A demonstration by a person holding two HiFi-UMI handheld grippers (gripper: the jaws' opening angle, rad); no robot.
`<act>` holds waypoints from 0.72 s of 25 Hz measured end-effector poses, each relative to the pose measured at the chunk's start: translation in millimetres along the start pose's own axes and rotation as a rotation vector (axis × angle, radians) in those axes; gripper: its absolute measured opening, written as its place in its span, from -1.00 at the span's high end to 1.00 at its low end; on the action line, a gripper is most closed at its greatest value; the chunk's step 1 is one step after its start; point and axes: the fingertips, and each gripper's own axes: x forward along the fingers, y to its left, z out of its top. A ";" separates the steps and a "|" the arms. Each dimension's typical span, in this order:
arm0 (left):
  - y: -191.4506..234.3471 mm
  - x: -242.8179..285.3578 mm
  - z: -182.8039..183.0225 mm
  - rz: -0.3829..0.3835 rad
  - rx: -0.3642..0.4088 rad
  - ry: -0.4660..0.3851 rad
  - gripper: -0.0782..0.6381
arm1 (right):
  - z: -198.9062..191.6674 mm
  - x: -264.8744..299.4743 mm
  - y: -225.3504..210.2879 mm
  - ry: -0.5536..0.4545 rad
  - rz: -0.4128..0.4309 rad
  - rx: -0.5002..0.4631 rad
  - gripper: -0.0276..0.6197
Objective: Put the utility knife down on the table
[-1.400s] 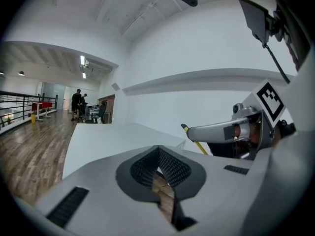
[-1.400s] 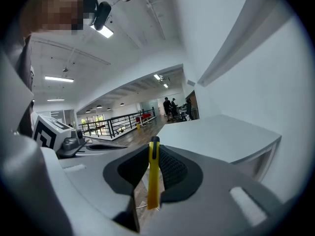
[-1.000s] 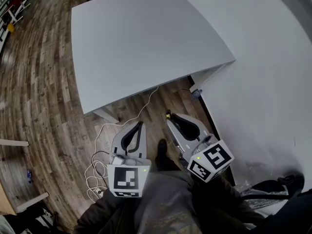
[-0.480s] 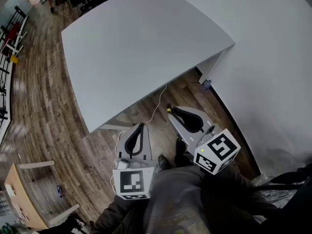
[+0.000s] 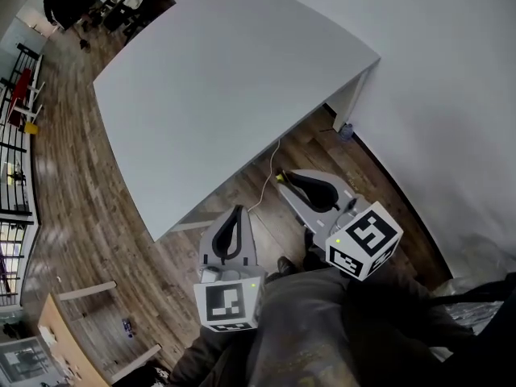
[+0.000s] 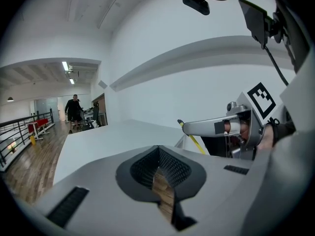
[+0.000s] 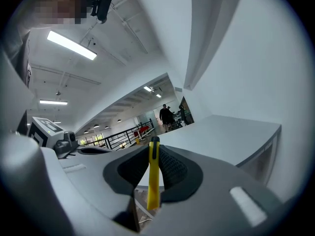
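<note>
Smooth white table (image 5: 226, 79) now higher in view, right gripper (image 7: 153, 149) clamping slim yellow utility knife (image 7: 153, 181), left gripper (image 6: 158, 154) closed, empty

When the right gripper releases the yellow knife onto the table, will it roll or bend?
Probably stiff: the knife stands straight, clamped in the right gripper. It looks thin and flat, so on the table it should lie still rather than roll. Its smooth side might slide slightly.

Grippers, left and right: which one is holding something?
The right gripper: its jaws clamp a yellow utility knife. The left gripper has its jaws shut on nothing.
</note>
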 end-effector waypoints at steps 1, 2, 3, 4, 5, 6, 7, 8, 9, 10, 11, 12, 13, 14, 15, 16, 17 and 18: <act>-4.1 3.4 -0.2 -0.003 0.002 0.008 0.77 | 0.4 -0.5 -4.6 0.000 0.003 0.002 0.72; -6.6 6.3 -0.7 -0.002 0.001 0.015 0.77 | 0.5 -0.1 -8.3 0.001 0.007 0.004 0.72; -7.1 8.5 -1.4 0.001 -0.003 0.018 0.77 | 0.5 1.1 -10.8 0.003 0.010 0.007 0.72; -5.4 10.2 -1.7 0.008 -0.007 0.015 0.77 | 0.3 3.2 -12.2 0.005 0.014 0.010 0.72; -2.2 11.5 -1.7 0.016 -0.011 0.010 0.77 | 0.0 5.8 -12.6 0.007 0.018 0.013 0.72; 1.5 12.6 -1.6 0.023 -0.013 0.007 0.77 | -0.3 9.0 -12.6 0.009 0.021 0.014 0.72; 5.3 13.6 -1.8 0.027 -0.014 0.008 0.77 | -0.6 12.8 -12.7 0.011 0.024 0.014 0.72; 8.9 14.8 -2.7 0.029 -0.016 0.014 0.77 | -1.3 17.3 -13.1 0.014 0.026 0.013 0.72; 12.8 16.0 -4.6 0.029 -0.020 0.021 0.77 | -2.4 22.2 -13.6 0.018 0.026 0.013 0.72; 17.7 17.5 -7.3 0.030 -0.026 0.023 0.77 | -4.1 27.7 -14.2 0.023 0.025 0.012 0.72; 23.8 19.5 -10.3 0.032 -0.034 0.021 0.77 | -6.2 33.5 -14.7 0.029 0.023 0.011 0.72; 30.8 22.1 -13.3 0.033 -0.042 0.019 0.77 | -8.2 39.9 -15.1 0.036 0.020 0.007 0.72; 38.3 25.3 -15.5 0.033 -0.051 0.020 0.77 | -9.9 46.8 -15.2 0.043 0.017 0.002 0.72; 46.3 28.7 -16.7 0.032 -0.060 0.021 0.77 | -10.9 53.7 -15.1 0.049 0.014 -0.004 0.72; 54.4 32.0 -16.1 0.031 -0.068 0.016 0.77 | -10.9 60.2 -14.2 0.054 0.011 -0.009 0.72; 62.1 34.7 -13.8 0.029 -0.071 0.006 0.77 | -9.8 66.0 -12.8 0.057 0.008 -0.013 0.72; 68.8 37.0 -10.8 0.026 -0.071 -0.003 0.77 | -8.0 71.2 -11.5 0.061 0.003 -0.018 0.72; 74.6 39.3 -8.0 0.022 -0.072 -0.009 0.77 | -5.8 76.5 -10.9 0.066 -0.003 -0.023 0.72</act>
